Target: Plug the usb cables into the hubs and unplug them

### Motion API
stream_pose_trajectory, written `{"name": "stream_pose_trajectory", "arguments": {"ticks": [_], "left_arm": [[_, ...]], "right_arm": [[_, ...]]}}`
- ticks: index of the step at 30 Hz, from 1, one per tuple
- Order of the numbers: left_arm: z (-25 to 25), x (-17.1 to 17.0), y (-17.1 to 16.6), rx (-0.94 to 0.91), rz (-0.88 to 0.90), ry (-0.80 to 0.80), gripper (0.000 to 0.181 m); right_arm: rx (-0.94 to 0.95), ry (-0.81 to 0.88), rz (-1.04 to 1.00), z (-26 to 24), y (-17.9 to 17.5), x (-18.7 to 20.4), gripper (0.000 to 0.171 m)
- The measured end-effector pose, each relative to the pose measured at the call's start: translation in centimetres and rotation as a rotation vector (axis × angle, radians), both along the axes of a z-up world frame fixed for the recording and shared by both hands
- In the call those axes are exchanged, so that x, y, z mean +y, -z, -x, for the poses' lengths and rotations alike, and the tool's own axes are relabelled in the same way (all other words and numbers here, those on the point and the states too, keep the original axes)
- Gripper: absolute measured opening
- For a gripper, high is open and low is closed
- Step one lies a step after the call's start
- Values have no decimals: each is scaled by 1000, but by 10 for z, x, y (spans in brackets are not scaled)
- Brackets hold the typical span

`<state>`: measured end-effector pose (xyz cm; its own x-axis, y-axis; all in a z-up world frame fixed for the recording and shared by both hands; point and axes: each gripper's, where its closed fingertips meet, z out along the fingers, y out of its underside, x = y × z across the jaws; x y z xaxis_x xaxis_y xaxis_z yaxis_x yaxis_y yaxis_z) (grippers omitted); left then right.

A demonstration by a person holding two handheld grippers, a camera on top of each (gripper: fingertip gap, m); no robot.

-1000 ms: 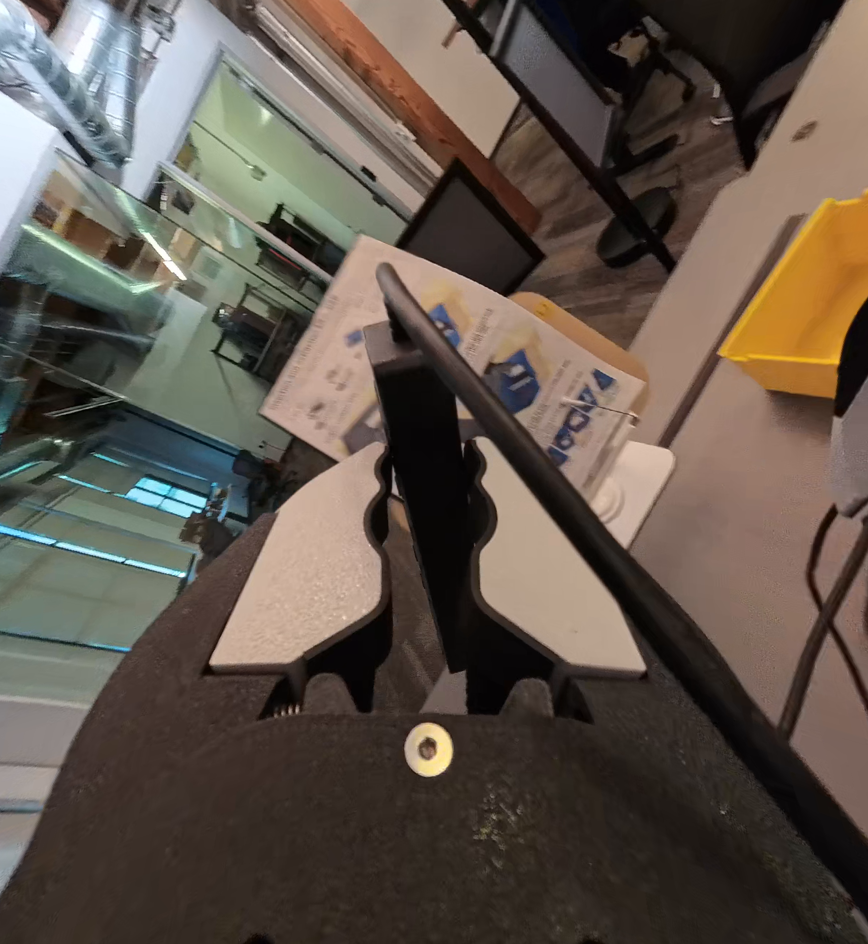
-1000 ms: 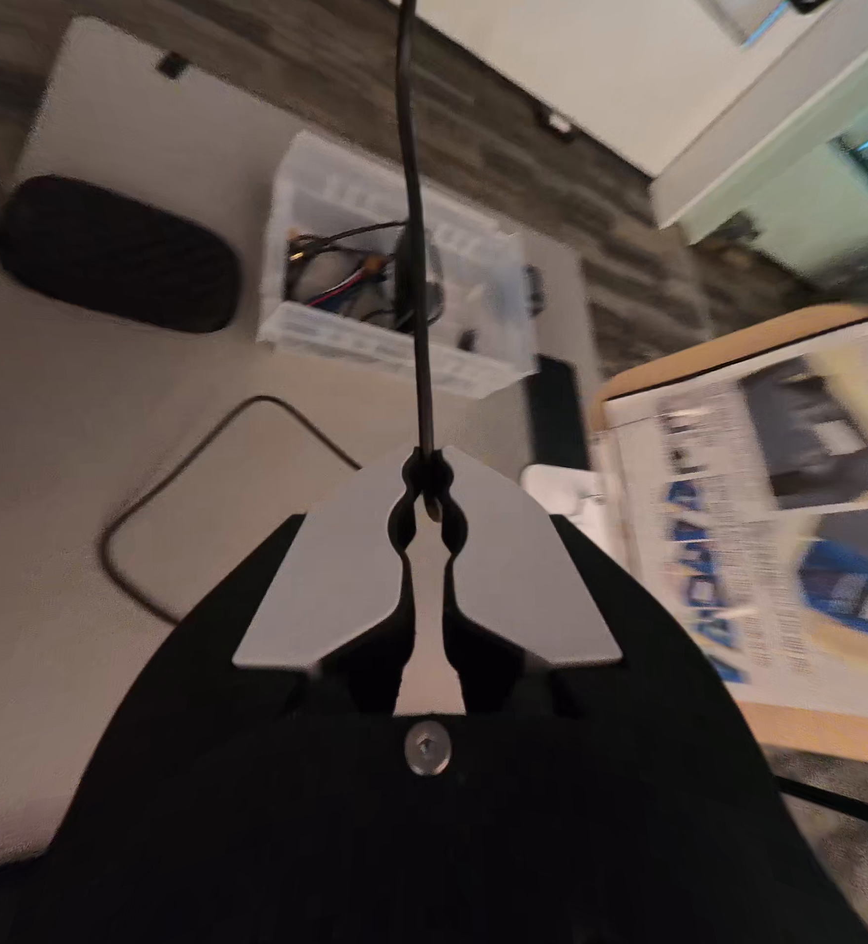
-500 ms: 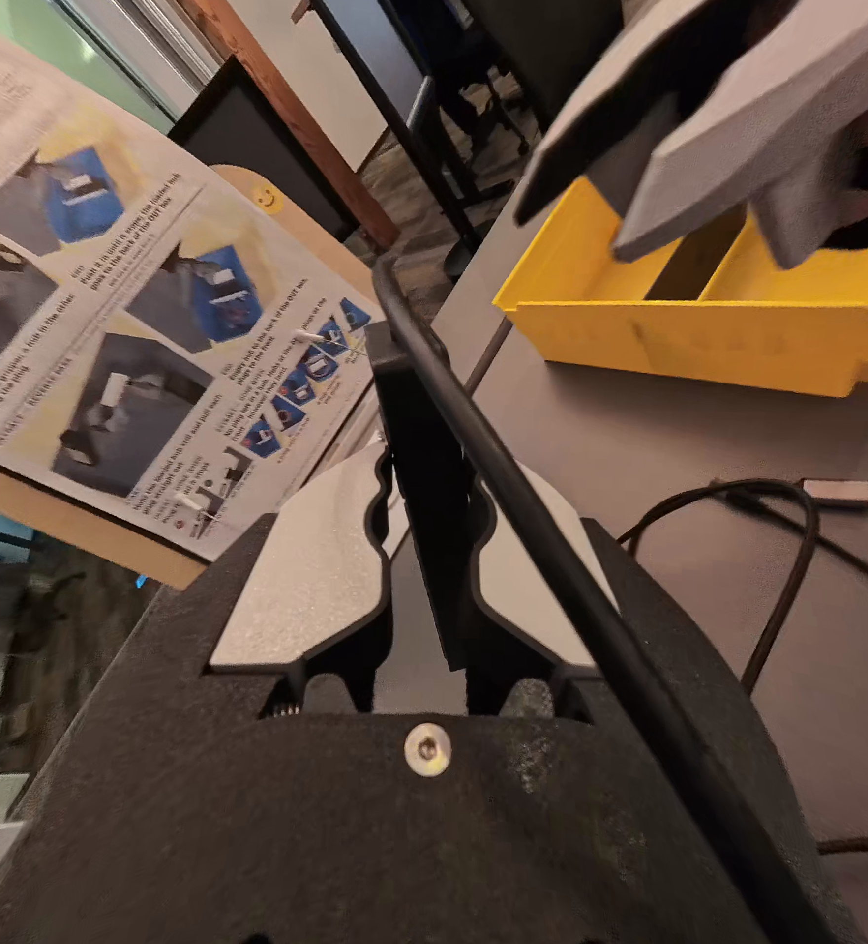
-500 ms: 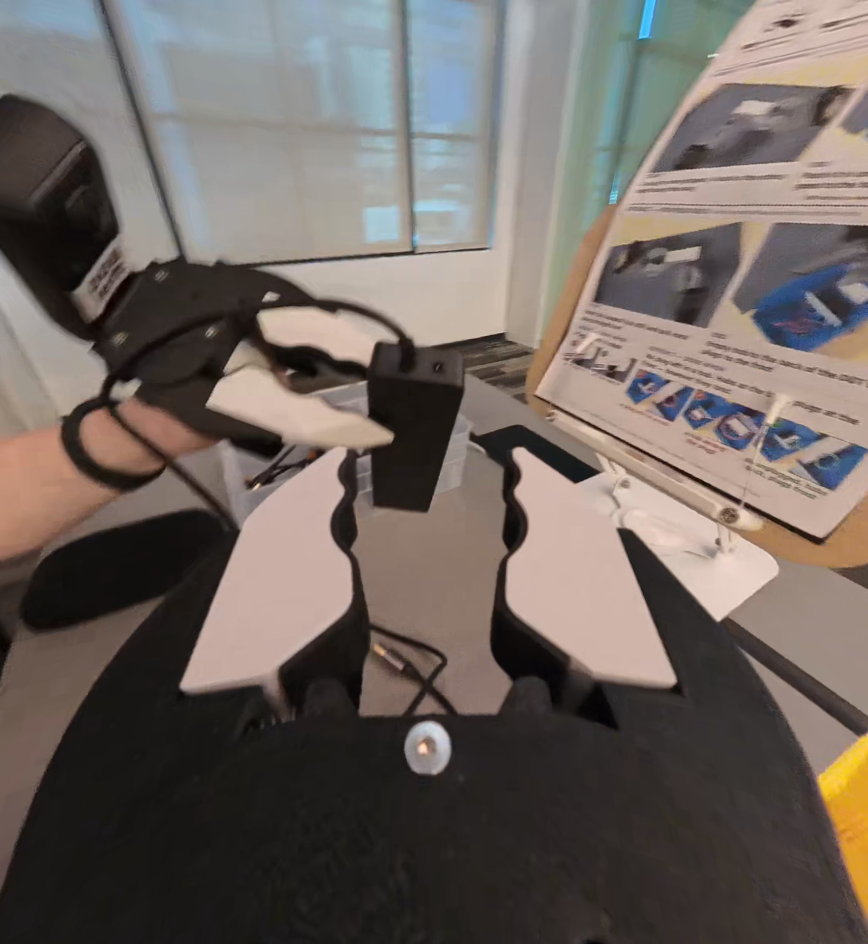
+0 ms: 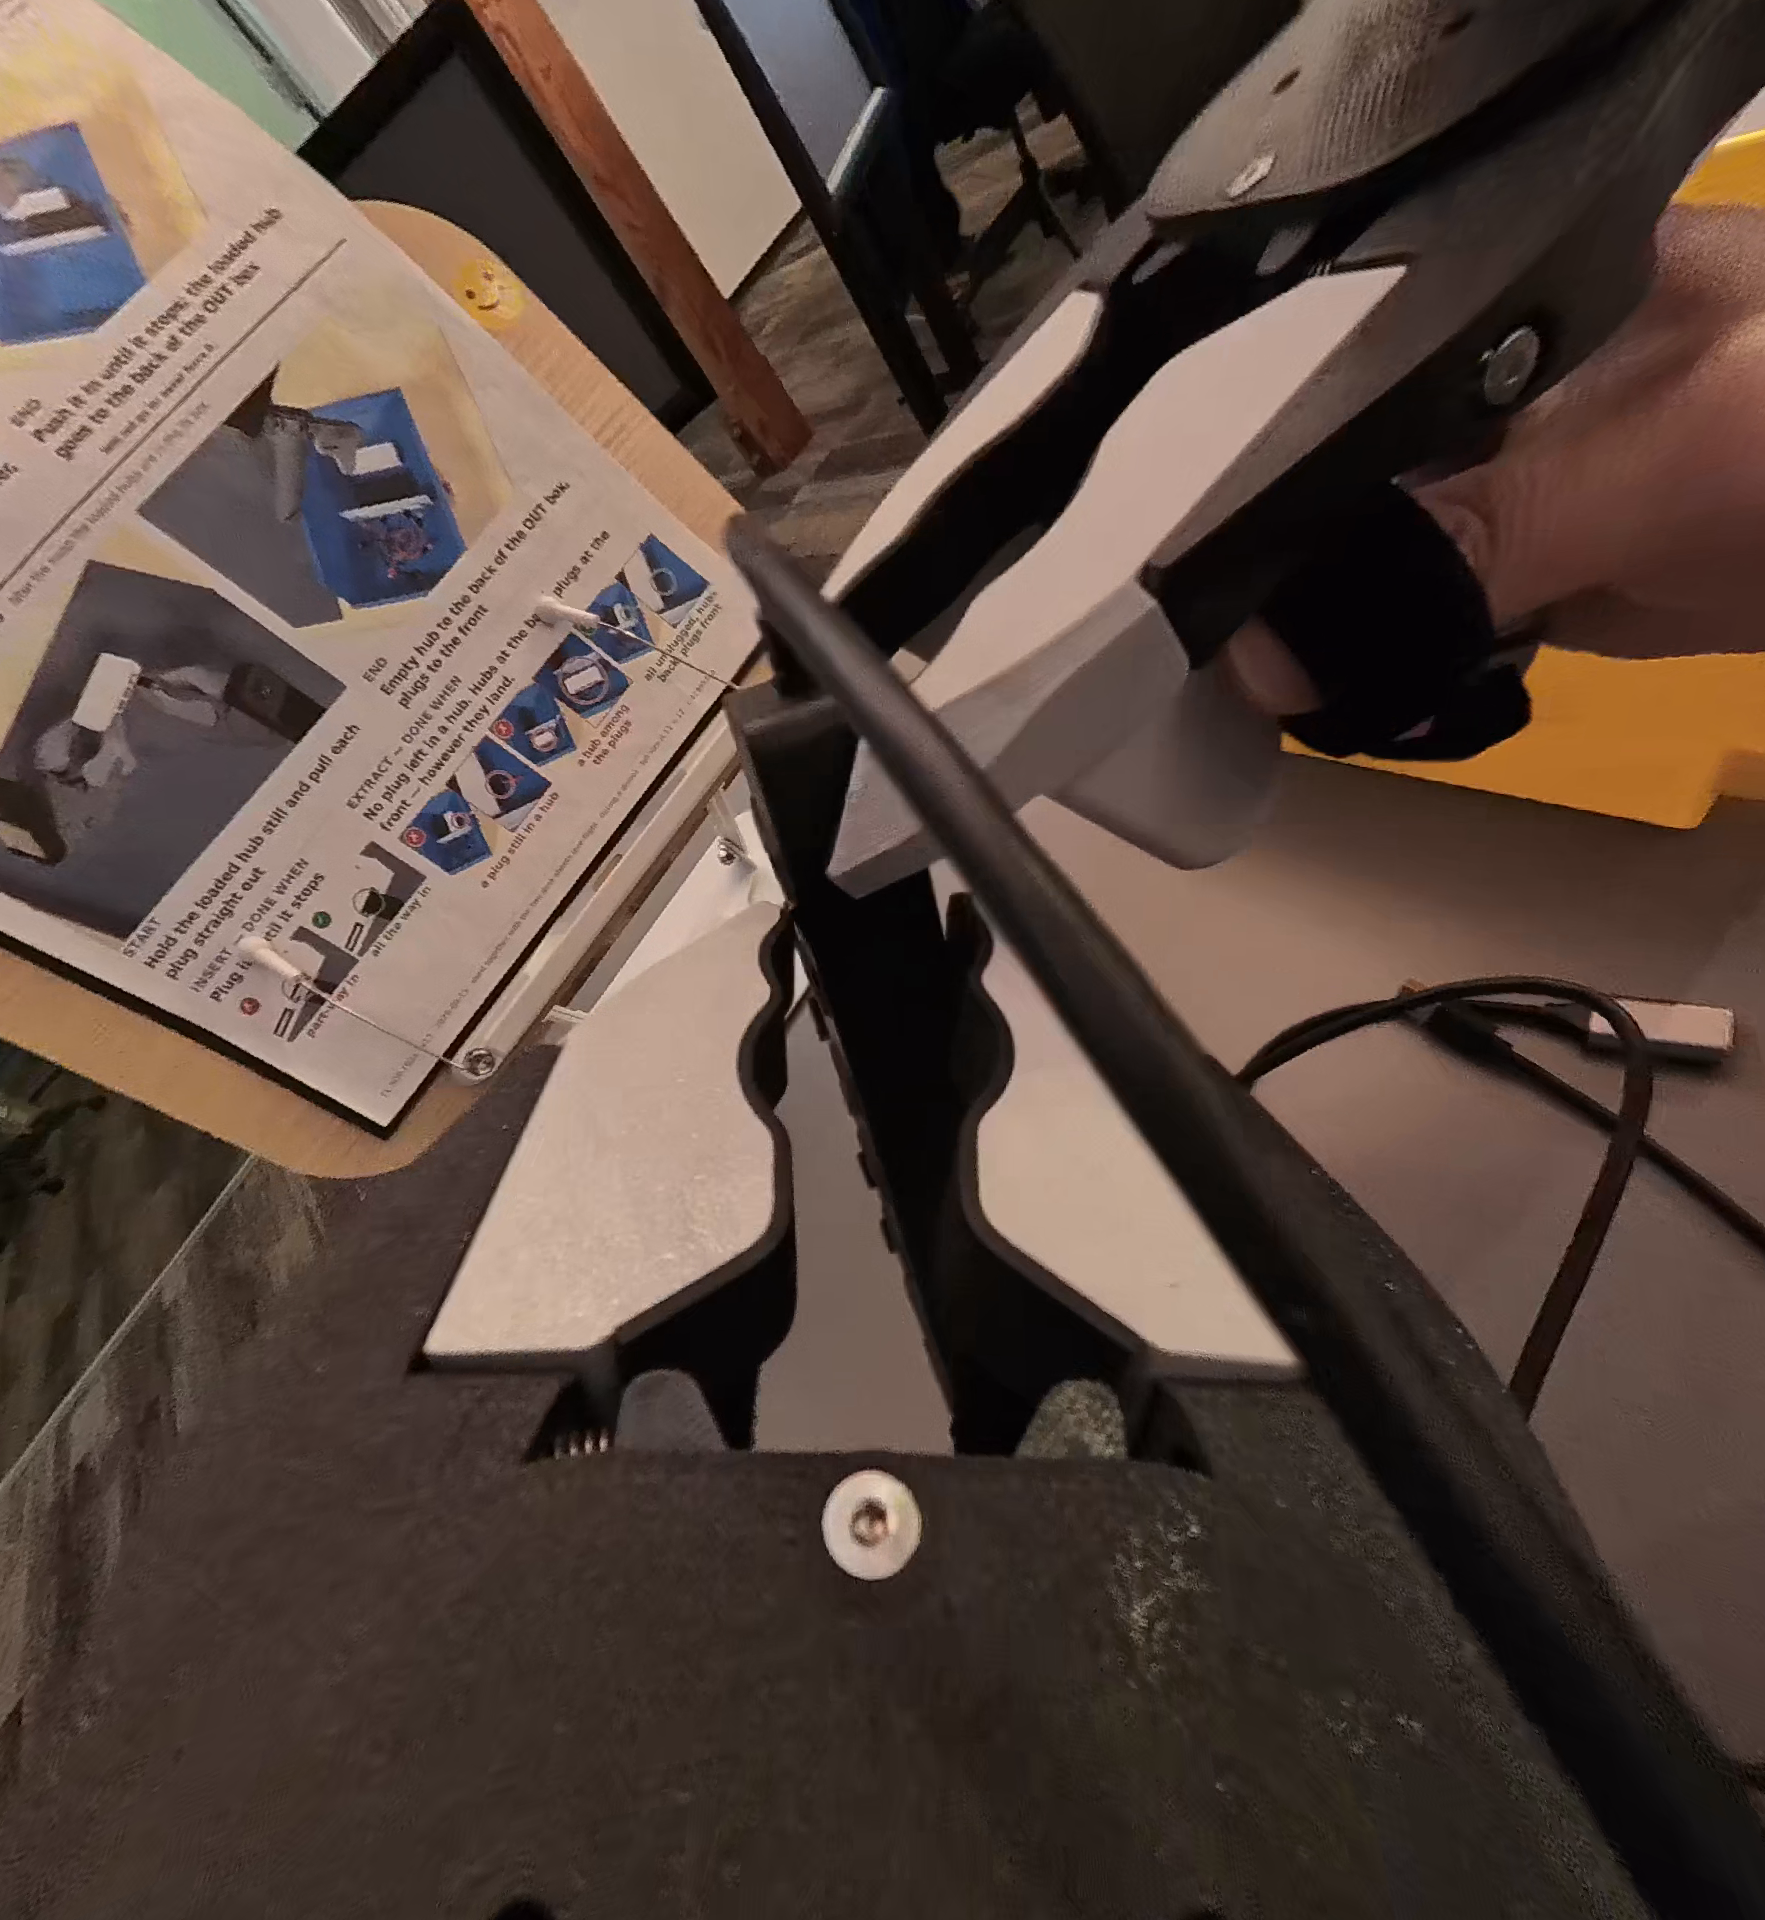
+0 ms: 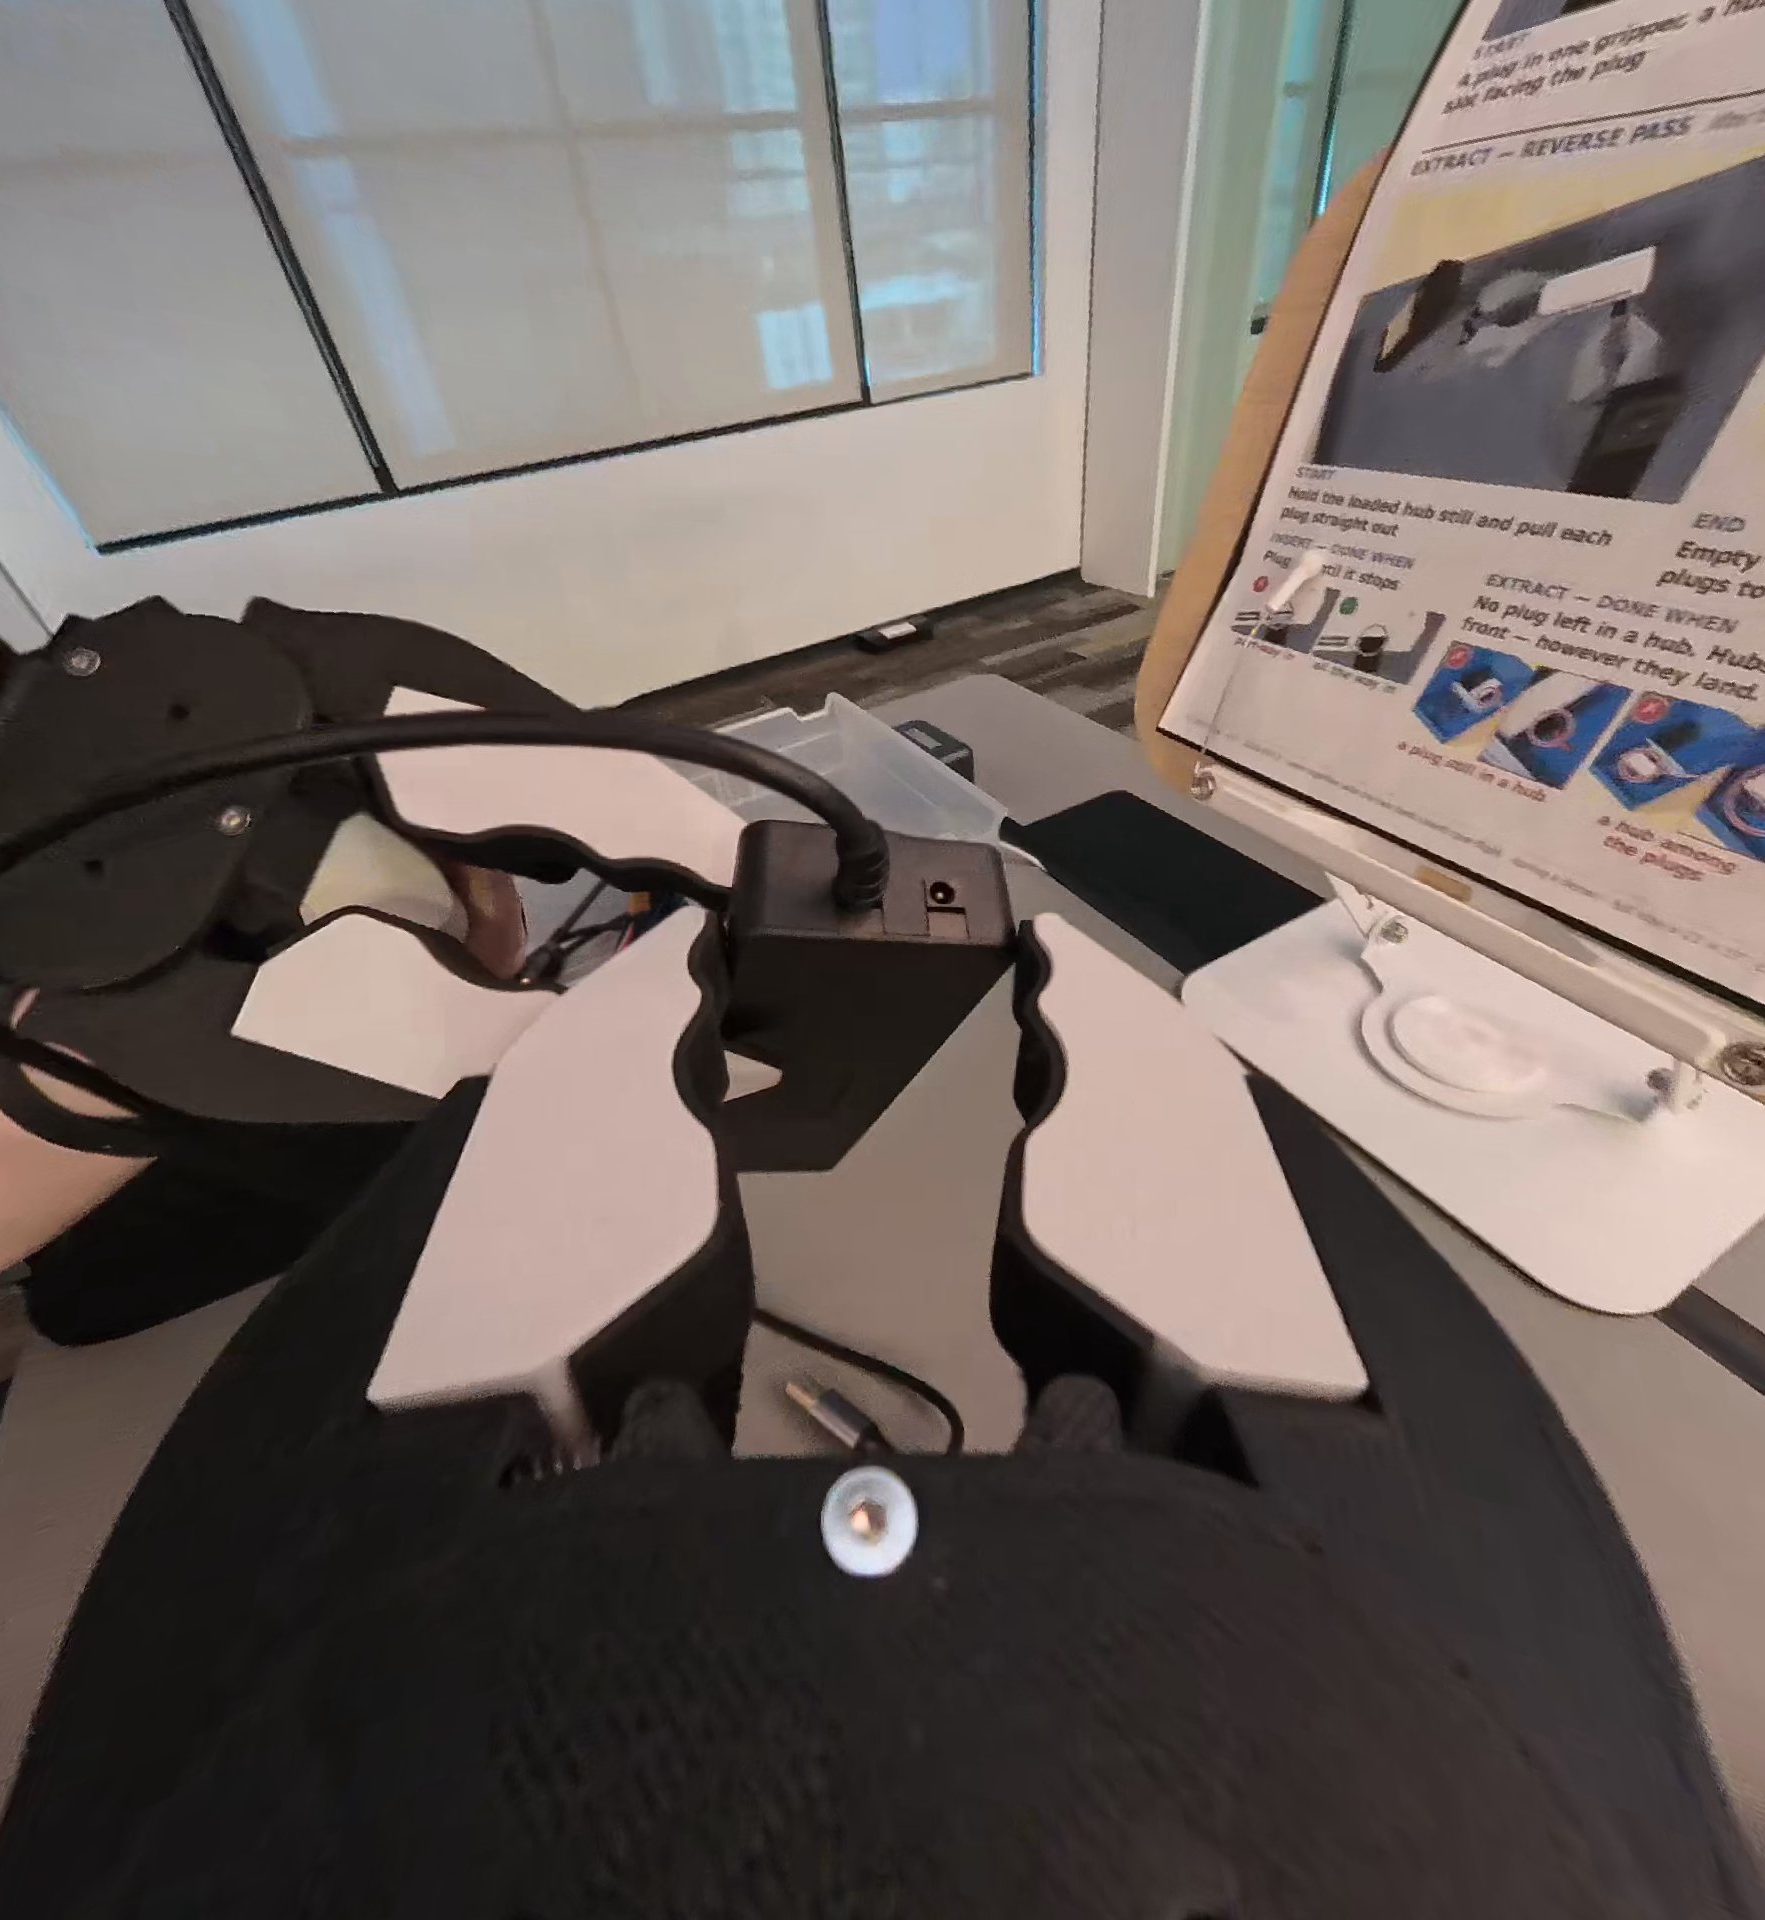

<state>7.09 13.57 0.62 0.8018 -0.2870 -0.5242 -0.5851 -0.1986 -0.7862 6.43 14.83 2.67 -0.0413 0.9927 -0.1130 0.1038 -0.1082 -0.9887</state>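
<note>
Spreading under everything, the grey table (image 5: 1429,935) carries a yellow bin (image 5: 1636,727) and a tilted instruction board (image 6: 1543,520). Above it, the left gripper (image 5: 873,997) is clenched on the black hub (image 6: 857,966), its thick cable (image 6: 566,743) arching away. The right gripper (image 6: 867,987) is spread, its fingers flanking the hub's top, contact unclear. Two loose plugs (image 5: 1657,1027) (image 6: 826,1413) lie on the table.

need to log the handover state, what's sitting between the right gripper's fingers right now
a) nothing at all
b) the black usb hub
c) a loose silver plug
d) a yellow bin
b: in the right wrist view the black usb hub, its thick cable leaving the top, sits between the open fingers of the right gripper, while the left gripper holds it.
</note>
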Motion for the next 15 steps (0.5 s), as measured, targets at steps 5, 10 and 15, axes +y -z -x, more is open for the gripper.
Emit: {"name": "stream_pose_trajectory", "arguments": {"ticks": [5,10,15], "left_arm": [[2,4,3,56,0,-38,27],[-1,11,10,26,48,-25,28],[-7,5,11,-34,90,4,42]], "right_arm": [[-12,-78,55,6,4,0,56],[24,-131,141,5,11,7,54],[113,-231,266,-9,4,20,54]]}}
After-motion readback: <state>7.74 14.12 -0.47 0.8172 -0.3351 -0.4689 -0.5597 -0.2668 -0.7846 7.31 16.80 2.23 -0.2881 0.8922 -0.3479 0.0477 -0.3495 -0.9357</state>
